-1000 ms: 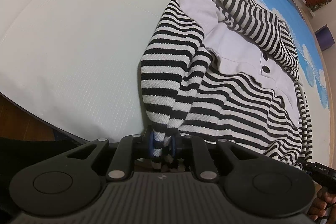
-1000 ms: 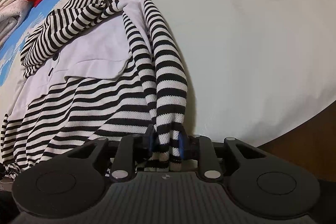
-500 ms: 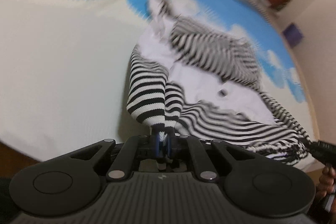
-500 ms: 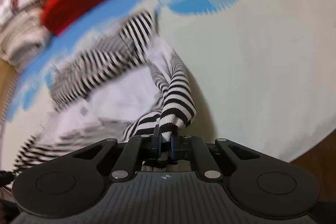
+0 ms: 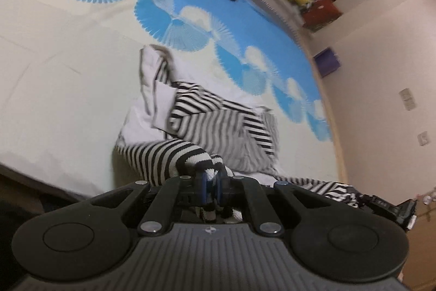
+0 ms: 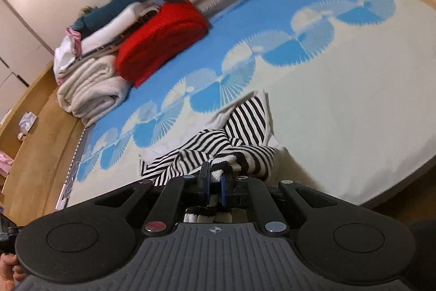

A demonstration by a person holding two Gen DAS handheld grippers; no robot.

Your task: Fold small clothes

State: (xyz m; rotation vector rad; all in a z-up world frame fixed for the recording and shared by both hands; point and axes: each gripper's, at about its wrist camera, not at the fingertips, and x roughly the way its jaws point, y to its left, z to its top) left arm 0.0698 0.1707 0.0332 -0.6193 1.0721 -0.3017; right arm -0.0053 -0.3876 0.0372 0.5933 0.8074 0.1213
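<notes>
Jaws of left gripper (image 5: 211,183) are pressed together on a striped knit cuff or hem end of the striped garment (image 5: 218,124); jaws of right gripper (image 6: 215,186) likewise clamped on a second striped end, a tail of fabric poking out behind the pads. Both jaws have just been closing, with cloth between them.

Garment: black-and-white ribbed knit with plain white panels, bunched near the front edge of the bed (image 6: 354,105), its gripped ends raised off the sheet. It hangs from the pinch points and creases freely, so judged light, soft and limp, with no stiffness to hold a shape. The knit looks grippy, not slippery; stretch under pull is likely.

Best holds: thick ribbed ends or seams, as now.

Red folded blanket (image 6: 160,42) lies well apart, toward the far edge.
</notes>
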